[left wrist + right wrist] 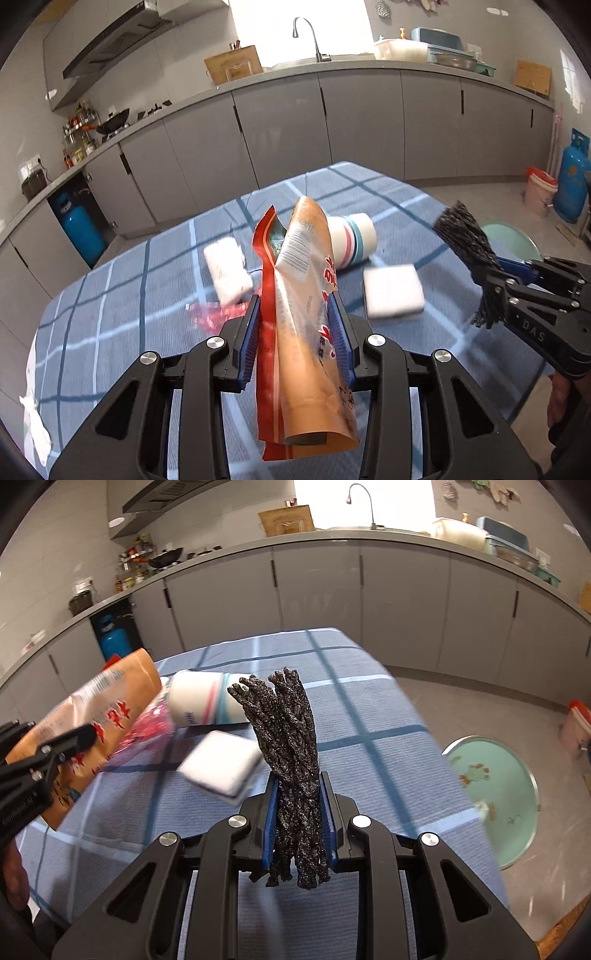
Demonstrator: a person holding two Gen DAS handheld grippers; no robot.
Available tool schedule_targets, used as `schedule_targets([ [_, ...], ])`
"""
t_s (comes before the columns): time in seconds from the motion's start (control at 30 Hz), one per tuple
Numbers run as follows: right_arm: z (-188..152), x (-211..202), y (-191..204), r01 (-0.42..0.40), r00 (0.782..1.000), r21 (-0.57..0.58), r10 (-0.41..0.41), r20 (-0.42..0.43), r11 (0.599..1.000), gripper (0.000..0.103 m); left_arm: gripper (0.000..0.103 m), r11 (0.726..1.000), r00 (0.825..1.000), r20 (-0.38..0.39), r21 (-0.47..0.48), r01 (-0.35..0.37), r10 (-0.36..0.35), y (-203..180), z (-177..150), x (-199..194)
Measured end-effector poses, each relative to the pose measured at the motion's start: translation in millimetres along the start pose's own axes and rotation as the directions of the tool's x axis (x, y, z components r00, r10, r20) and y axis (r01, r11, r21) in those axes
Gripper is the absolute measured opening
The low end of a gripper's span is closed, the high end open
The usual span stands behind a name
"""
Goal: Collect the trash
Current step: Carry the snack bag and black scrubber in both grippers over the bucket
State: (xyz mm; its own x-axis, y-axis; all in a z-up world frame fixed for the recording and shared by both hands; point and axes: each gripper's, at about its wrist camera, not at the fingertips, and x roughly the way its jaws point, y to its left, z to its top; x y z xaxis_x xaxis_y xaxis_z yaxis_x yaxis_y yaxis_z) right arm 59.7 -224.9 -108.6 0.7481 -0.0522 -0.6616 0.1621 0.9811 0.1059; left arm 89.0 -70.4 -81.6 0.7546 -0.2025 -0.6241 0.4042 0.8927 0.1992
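Note:
My left gripper (295, 306) is shut on an orange and red snack wrapper (306, 295), held upright above the blue checked table (110, 295). My right gripper (298, 786) is shut on a bundle of black twisted cords (291, 734), also above the table; it shows in the left wrist view (495, 280) at the right. On the table lie a white paper cup with pink and teal stripes (354, 236) on its side, a white sponge block (393, 291), a white tissue pack (227, 269) and a pink plastic scrap (210, 314).
A teal round basin (491, 797) sits on the floor right of the table. A pink bucket (541, 190) and a blue gas cylinder (572, 181) stand at the far right. Grey kitchen cabinets (362, 122) run behind the table. Crumpled white paper (35, 432) lies at the table's left edge.

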Motion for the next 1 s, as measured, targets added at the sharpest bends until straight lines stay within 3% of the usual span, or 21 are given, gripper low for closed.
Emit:
schedule_targets([
  [0.33, 12, -11, -50, 0.077, 0.996, 0.067, -0.079, 0.034, 0.995, 0.023, 0.035, 0.998, 0.997, 0.069, 0.055, 0.038, -0.041, -34, 48, 7],
  [0.37, 12, -12, -53, 0.08, 0.996, 0.073, -0.083, 0.035, 0.994, 0.023, 0.032, 0.997, 0.996, 0.07, 0.062, 0.046, -0.05, -40, 51, 8],
  [0.4, 12, -13, -58, 0.084, 0.995, 0.081, -0.088, 0.038, 0.993, 0.023, 0.014, 0.996, 0.996, 0.07, 0.068, 0.057, -0.061, -44, 53, 9],
  [0.43, 12, -14, -61, 0.086, 0.995, 0.085, -0.09, 0.039, 0.993, 0.022, 0.011, 0.994, 0.995, 0.061, 0.07, 0.078, -0.082, -50, 57, 12],
  [0.53, 10, -16, -74, 0.093, 0.994, 0.11, -0.098, 0.043, 0.99, 0.023, 0.01, 0.986, 0.988, 0.039, 0.081, 0.143, -0.146, -66, 62, 21],
  [0.73, 2, -12, -90, 0.096, 0.994, 0.135, -0.101, 0.033, 0.986, 0.023, 0.008, 0.984, 0.989, -0.006, 0.105, 0.145, -0.145, -77, 52, 37],
  [1.0, 3, -13, -119, 0.13, 0.989, 0.18, -0.14, 0.041, 0.975, 0.023, 0.008, 0.979, 0.985, 0.058, 0.137, 0.154, -0.163, -103, 80, 30],
])
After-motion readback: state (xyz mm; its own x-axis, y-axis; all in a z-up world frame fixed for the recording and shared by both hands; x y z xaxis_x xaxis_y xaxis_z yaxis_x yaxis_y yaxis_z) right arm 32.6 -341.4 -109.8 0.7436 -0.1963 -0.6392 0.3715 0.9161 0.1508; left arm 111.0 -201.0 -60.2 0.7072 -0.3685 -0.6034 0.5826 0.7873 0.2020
